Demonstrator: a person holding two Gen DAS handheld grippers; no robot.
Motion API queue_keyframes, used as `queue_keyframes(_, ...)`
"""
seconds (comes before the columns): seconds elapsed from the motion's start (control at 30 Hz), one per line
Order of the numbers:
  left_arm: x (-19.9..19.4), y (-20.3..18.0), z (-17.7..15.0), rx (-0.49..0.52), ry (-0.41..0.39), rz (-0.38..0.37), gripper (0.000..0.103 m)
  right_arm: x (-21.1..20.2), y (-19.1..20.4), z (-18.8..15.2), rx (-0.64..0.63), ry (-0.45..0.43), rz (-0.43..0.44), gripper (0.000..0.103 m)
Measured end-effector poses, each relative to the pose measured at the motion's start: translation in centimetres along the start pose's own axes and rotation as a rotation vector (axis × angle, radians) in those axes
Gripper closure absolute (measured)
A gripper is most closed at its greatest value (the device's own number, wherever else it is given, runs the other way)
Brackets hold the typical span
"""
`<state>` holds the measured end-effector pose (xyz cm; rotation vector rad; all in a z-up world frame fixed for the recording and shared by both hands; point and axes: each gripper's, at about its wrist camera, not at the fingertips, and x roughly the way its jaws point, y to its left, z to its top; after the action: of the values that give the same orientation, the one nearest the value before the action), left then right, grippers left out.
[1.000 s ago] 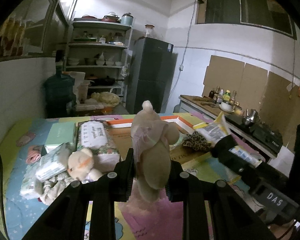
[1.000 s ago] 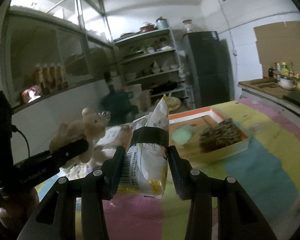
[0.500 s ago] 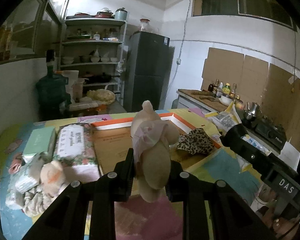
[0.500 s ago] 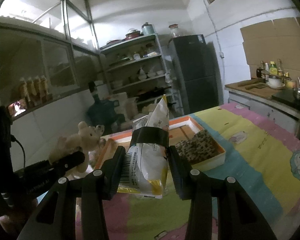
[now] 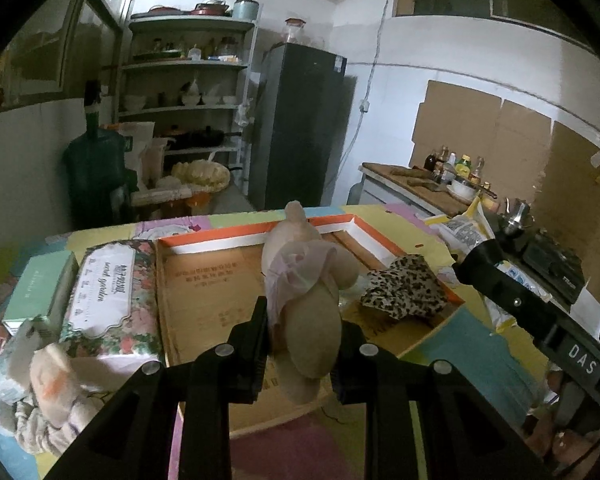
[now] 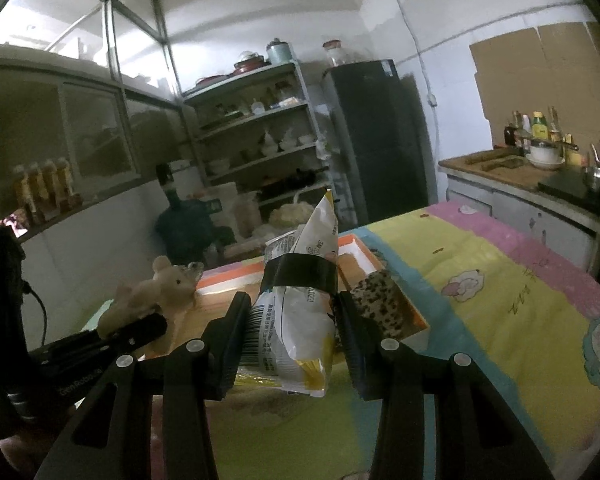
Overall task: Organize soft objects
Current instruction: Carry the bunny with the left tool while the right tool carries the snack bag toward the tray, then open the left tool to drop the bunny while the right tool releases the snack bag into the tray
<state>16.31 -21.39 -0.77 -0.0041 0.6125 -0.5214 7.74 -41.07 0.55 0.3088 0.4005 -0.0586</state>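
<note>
- Beige plush fills the centre of my left view: my left gripper [image 5: 302, 340] has its fingers [image 5: 249, 344] clamped on a soft toy animal [image 5: 306, 284] in a pale pink frill, held upright above the near part of the box.
- Cardboard lines the floor of the shallow orange-rimmed box [image 5: 220, 280], which lies on the patterned bench cover [image 5: 468, 344] at mid-frame.
- Inside the box, toward the right of the frame, lies a leopard-print cloth [image 5: 404, 292].
- Left of the box, touching its wall, sits a flower-printed tissue pack [image 5: 108, 300]; a mint-green carton [image 5: 40, 288] lies just beside that, further left.
- At the lower left of the left view a second plush toy [image 5: 56, 376] rests on a crumpled cloth [image 5: 48, 428].
- My right gripper [image 6: 290, 332] has its fingers [image 6: 232, 340] closed on a white and yellow snack bag [image 6: 300, 308], which stands upright between them with a black band round its middle.
- In the right view the bag sits at centre frame, above the near edge of the box [image 6: 356, 248], with the leopard cloth [image 6: 380, 304] just right of it.
- My left gripper [image 6: 132, 330] shows at the lower left of the right view, the toy [image 6: 156, 292] poking up from it.
- My right gripper [image 5: 492, 276] crosses the right side of the left view, with the bag [image 5: 464, 228] above it.
</note>
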Motion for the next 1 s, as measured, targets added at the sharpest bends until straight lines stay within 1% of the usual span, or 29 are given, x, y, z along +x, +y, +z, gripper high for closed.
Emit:
queue_keyframes(0.2,2.3,0.5,-0.1,-0.024,0.045,0.01,0.077,3.0,-1.3,0.6,0.034,0.048,0.026,0.058)
queue_keyframes(0.37,3.9,0.9,-0.5,-0.036,0.083,0.019,0.077,6.0,-1.5,1.0,0.047,0.093,0.047,0.058)
queue_keyframes(0.5,5.0,1.1,-0.6,-0.044,0.119,0.019,0.077,8.6,-1.5,0.9,0.046,0.141,0.04,0.058)
queue_keyframes(0.6,5.4,1.1,-0.8,-0.047,0.134,0.004,0.077,10.0,-1.5,0.8,0.045,0.177,0.038,0.058)
queue_keyframes(0.73,5.9,0.8,-0.9,-0.035,0.155,0.006,0.077,11.2,-1.4,0.5,0.035,0.207,0.037,0.058)
queue_keyframes(1.0,6.3,1.2,-0.9,-0.052,0.193,0.006,0.075,12.1,-1.7,0.1,0.056,0.246,0.036,0.057)
